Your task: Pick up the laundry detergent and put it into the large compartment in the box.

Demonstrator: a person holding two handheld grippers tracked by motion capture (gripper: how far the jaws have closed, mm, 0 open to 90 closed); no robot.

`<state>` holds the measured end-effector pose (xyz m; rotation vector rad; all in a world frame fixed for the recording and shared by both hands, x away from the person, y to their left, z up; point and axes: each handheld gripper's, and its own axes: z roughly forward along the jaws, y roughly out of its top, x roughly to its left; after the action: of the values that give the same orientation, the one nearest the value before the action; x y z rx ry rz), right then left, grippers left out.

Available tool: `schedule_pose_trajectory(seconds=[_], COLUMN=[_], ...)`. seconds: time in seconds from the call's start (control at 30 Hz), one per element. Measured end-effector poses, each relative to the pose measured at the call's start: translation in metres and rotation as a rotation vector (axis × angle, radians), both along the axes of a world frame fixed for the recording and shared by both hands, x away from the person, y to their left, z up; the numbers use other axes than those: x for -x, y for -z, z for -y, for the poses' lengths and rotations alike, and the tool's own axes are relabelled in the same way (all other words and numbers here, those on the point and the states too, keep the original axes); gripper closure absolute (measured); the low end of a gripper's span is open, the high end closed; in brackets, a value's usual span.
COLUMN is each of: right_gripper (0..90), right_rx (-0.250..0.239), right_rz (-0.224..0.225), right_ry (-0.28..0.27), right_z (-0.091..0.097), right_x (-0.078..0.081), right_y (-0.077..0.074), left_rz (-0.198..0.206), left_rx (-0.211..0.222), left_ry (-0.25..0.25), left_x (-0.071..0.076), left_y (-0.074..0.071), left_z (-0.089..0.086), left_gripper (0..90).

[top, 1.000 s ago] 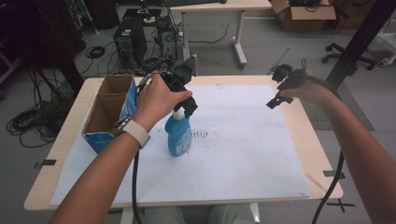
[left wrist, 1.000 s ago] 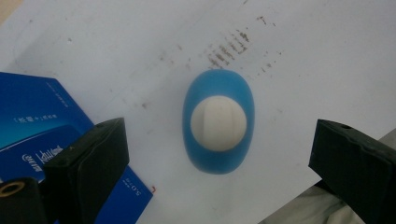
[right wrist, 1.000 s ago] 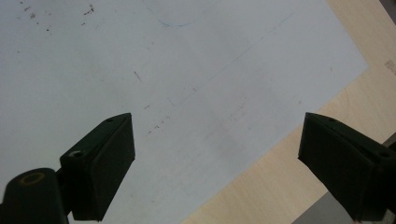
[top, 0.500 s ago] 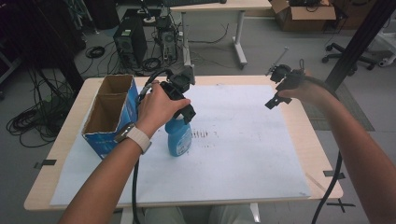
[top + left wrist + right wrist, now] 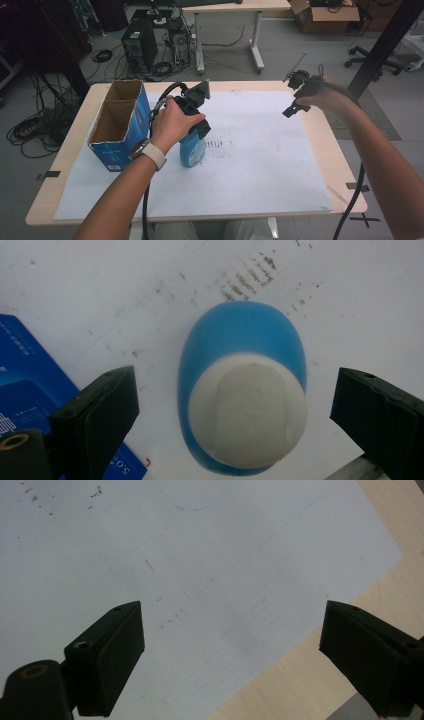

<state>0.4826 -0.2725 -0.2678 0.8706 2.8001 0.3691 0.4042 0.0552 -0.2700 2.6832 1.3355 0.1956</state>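
- Blue bottle (image 5: 192, 150) with a white cap (image 5: 248, 412) stood upright on the white sheet (image 5: 260, 165), just beside the open blue carton (image 5: 117, 125) near the table's left edge.
- Left gripper (image 5: 200, 112) was held directly above the bottle. In the left gripper view its jaws were spread wide to either side of the cap, touching neither cap nor body.
- Dark smudges (image 5: 250, 282) marked the sheet just beyond the bottle.
- A corner of the carton's printed blue face showed in the left gripper view, beside the left-hand jaw.
- Right gripper (image 5: 300, 95) was held in the air over the far right part of the table (image 5: 345, 175), well apart from the bottle. Its jaws were released and grasped nothing.
- The right gripper view showed the sheet's edge and bare wood beyond it.
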Motion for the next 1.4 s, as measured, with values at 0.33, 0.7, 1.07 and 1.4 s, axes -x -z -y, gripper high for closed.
schedule_pose_trajectory(seconds=[0.33,0.7,1.07,1.4], right_gripper=[10.7,10.7,10.7,10.7], right_rx=[0.000,-0.001,-0.001,-0.003], right_rz=[0.000,-0.001,-0.001,-0.001], right_ry=[0.002,0.000,0.003,0.001], right_z=[0.001,0.000,0.001,0.000], right_x=[0.000,-0.001,-0.001,-0.001], right_y=[0.001,0.001,0.000,0.001], left_rz=[-0.015,-0.026,-0.036,-0.025], left_rx=[-0.002,-0.008,-0.013,-0.012], left_ry=[-0.008,-0.002,-0.004,-0.006], left_x=[-0.002,-0.002,-0.002,-0.002], left_y=[0.012,0.017,0.019,0.019], left_z=[-0.001,0.000,0.001,0.001], left_gripper=[10.5,21.5,28.2,36.3])
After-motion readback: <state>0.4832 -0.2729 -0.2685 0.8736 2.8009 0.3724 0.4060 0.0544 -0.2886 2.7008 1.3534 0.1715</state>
